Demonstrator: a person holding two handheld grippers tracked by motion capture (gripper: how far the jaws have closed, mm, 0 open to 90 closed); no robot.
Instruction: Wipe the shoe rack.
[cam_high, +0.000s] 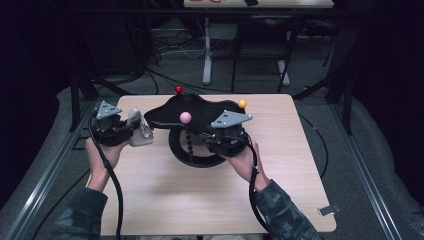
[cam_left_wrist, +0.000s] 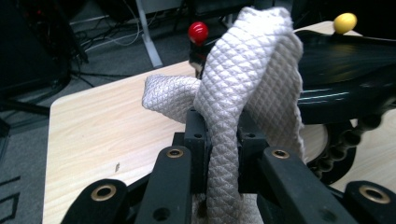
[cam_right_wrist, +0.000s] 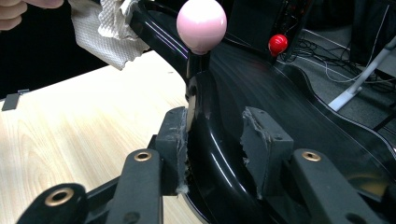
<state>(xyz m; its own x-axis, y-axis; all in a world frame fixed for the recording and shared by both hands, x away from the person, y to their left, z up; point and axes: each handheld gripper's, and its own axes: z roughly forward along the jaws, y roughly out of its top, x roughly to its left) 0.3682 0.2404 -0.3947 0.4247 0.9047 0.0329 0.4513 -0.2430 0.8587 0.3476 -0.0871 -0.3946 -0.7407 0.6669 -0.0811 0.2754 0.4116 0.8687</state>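
Note:
A glossy black curved tray (cam_high: 200, 107) tops a stand with a beaded column and a ring base (cam_high: 192, 155) in the middle of the table. Red (cam_high: 178, 90), pink (cam_high: 185, 117) and yellow (cam_high: 242, 104) balls stick up from the tray. My left gripper (cam_high: 134, 131) is shut on a white quilted cloth (cam_left_wrist: 243, 70), which touches the tray's left tip. In the left gripper view the cloth bunches up between the pads (cam_left_wrist: 196, 140). My right gripper (cam_right_wrist: 217, 140) is shut on the tray's rim (cam_right_wrist: 219, 154), just below the pink ball (cam_right_wrist: 201, 24).
The wooden table (cam_high: 165, 200) has bare room in front and to the right of the stand. A small clip (cam_high: 328, 210) lies at its right front edge. Dark floor with cables and another table's legs (cam_high: 207, 50) lies beyond the far edge.

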